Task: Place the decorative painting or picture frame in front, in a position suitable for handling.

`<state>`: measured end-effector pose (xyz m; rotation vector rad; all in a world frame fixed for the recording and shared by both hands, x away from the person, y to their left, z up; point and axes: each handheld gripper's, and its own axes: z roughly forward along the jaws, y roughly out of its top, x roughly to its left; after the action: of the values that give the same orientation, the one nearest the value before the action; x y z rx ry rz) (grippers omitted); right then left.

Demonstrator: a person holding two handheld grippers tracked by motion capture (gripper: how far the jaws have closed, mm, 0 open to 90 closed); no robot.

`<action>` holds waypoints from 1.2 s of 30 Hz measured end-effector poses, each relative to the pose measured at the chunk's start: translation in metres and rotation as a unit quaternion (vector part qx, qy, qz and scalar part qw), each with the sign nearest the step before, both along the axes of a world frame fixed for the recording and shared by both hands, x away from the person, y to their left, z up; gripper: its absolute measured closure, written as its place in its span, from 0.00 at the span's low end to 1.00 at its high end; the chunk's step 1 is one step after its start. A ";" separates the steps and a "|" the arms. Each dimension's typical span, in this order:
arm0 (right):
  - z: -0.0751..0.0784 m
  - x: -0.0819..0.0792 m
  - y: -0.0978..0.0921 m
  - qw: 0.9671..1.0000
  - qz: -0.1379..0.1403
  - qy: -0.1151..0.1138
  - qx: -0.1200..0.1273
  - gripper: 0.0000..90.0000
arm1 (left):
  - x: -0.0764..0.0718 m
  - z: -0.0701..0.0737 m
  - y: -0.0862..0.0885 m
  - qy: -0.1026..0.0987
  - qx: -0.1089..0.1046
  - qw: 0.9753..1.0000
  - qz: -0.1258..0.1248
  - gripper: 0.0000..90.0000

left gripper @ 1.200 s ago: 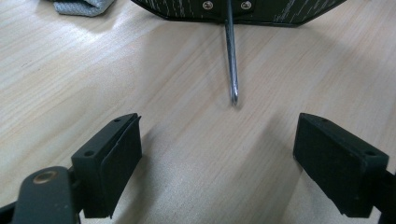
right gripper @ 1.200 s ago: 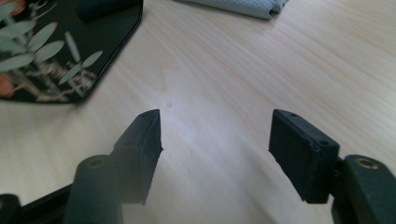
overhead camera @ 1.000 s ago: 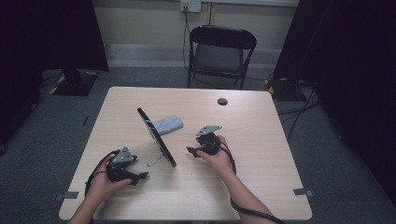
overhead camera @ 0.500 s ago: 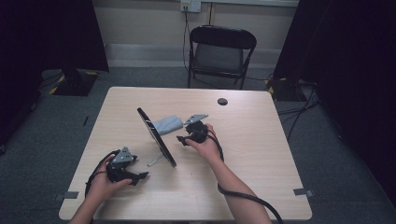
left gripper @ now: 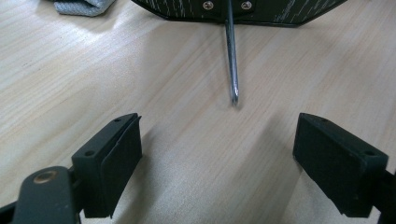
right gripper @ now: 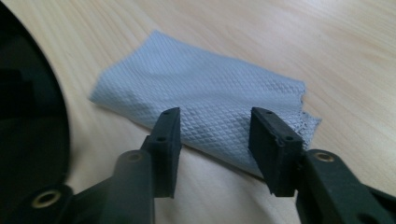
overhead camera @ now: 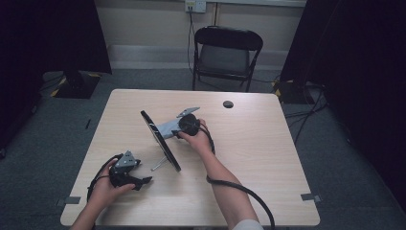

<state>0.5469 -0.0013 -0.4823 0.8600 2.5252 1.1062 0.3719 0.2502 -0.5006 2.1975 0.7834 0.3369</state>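
A black round disc (overhead camera: 160, 140) stands tilted on a thin metal rod (left gripper: 232, 60) at the table's middle left. A grey-blue folded cloth (overhead camera: 167, 127) lies flat just behind the disc. My right gripper (overhead camera: 176, 131) is at the cloth's near edge, open. In the right gripper view its jaws (right gripper: 215, 140) straddle the cloth (right gripper: 201, 98) with a moderate gap, and the disc (right gripper: 28, 116) curves dark at the left. My left gripper (overhead camera: 142, 181) rests near the front left, open wide and holding nothing. Its jaws (left gripper: 217, 163) point at the rod's foot.
A small black round cap (overhead camera: 228, 104) lies at the table's (overhead camera: 258, 158) back right. A black folding chair (overhead camera: 227, 52) stands behind the far edge. My right gripper's cable (overhead camera: 239, 189) trails across the table's front.
My right gripper has moved left and slightly away from me, from the table's middle onto the cloth behind the disc. The left gripper has stayed put.
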 end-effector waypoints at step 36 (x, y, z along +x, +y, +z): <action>-0.003 -0.002 -0.012 0.999 -0.040 0.020 -0.013 0.75 | 0.000 0.000 0.000 0.000 0.000 1.000 0.000 0.17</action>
<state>0.5448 -0.0133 -0.4850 0.9751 2.5077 1.0386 0.3716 0.2502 -0.5006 2.1970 0.7844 0.3364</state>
